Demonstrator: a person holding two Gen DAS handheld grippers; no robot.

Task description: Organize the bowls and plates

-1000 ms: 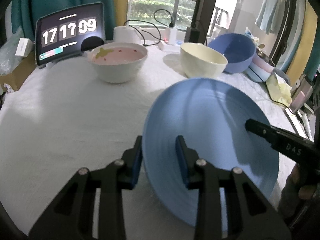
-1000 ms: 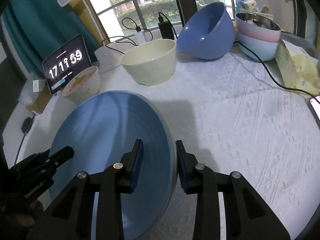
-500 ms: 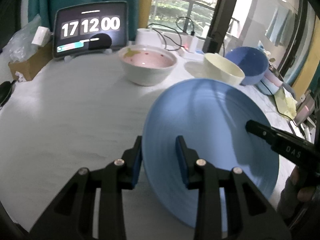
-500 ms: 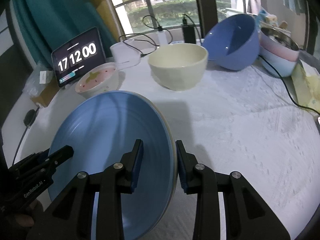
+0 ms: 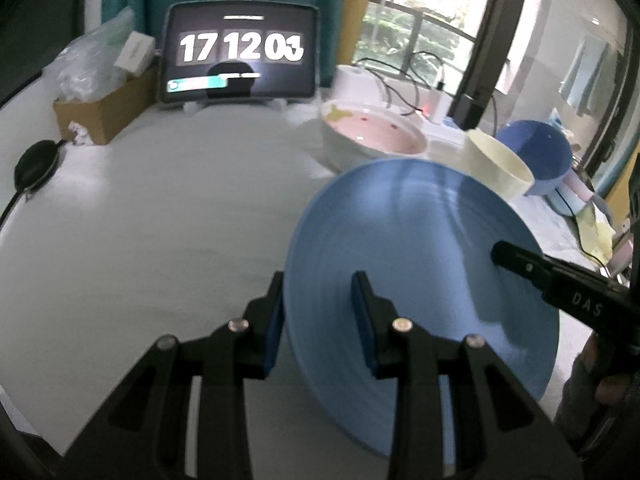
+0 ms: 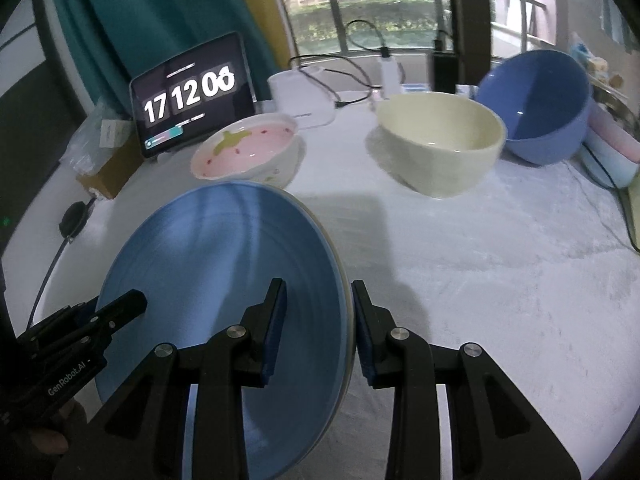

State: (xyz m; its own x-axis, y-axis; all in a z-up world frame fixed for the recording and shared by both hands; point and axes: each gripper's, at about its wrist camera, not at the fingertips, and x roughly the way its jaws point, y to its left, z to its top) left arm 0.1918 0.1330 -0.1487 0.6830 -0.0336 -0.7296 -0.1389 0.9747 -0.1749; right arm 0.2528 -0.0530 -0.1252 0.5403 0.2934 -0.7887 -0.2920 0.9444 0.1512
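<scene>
A large blue plate [image 5: 424, 248] is held above the white table between both grippers. My left gripper [image 5: 318, 320] is shut on its left rim; my right gripper [image 6: 318, 320] is shut on its right rim, where the plate [image 6: 216, 280] shows again. Each gripper's finger shows in the other view: the right gripper [image 5: 560, 288] and the left gripper [image 6: 100, 320]. Behind the plate stand a pink strawberry bowl [image 6: 244, 152], a cream bowl [image 6: 440, 140] and a tilted blue bowl [image 6: 536, 104].
A tablet clock [image 5: 240, 52] stands at the table's back edge, beside a cardboard box [image 5: 104, 108]. A white charger box [image 6: 300, 96] with cables sits behind the bowls. Stacked pink and light-blue bowls [image 6: 612, 148] are at the far right. A black puck [image 5: 36, 164] lies at the left.
Both grippers have carried the plate leftward across the table. The bowls have shifted right in both views and the tablet now looms larger.
</scene>
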